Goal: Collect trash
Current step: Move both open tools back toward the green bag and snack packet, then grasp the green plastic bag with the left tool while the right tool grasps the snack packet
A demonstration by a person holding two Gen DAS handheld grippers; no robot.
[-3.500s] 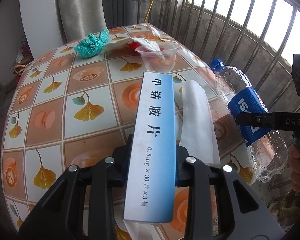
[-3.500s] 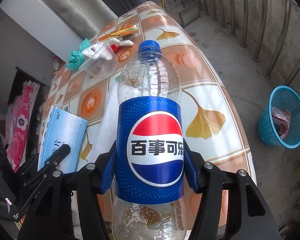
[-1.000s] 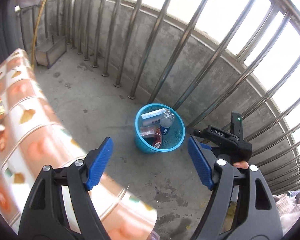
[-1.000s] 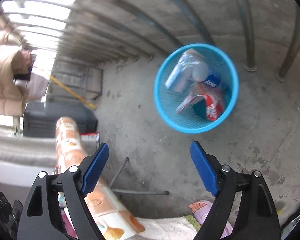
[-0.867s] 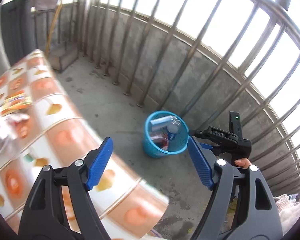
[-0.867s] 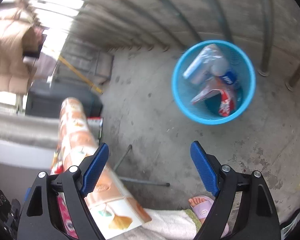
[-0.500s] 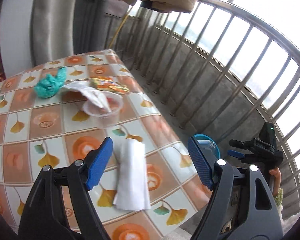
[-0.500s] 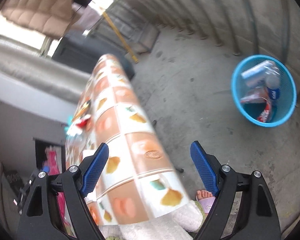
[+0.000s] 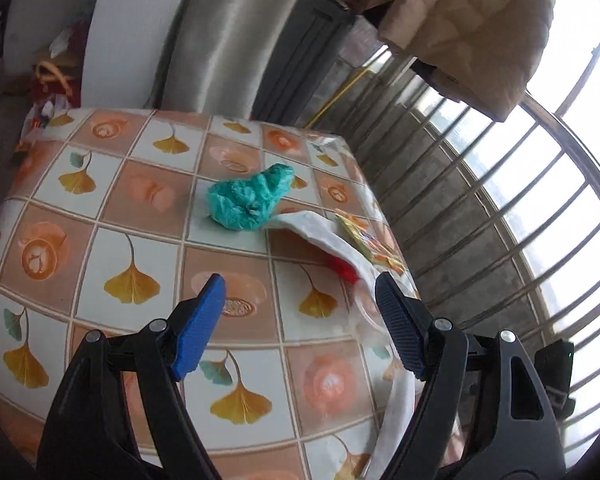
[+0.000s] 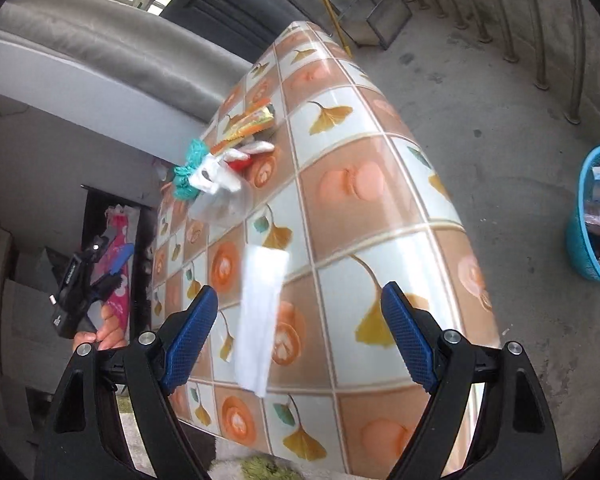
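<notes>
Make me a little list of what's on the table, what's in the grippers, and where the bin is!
table: tiled leaf-pattern cloth
trash on it: teal bag, white tissue, clear plastic cup, orange wrapper
left gripper: open, empty
right gripper: open, empty
bin: blue basket on the floor, trash inside

A home balcony: metal railing bars (image 9: 500, 184) at right, a padded coat (image 9: 468, 20) hung upper right, bare concrete floor (image 10: 480, 120), a table (image 9: 140, 184) in ginkgo-print oilcloth.
</notes>
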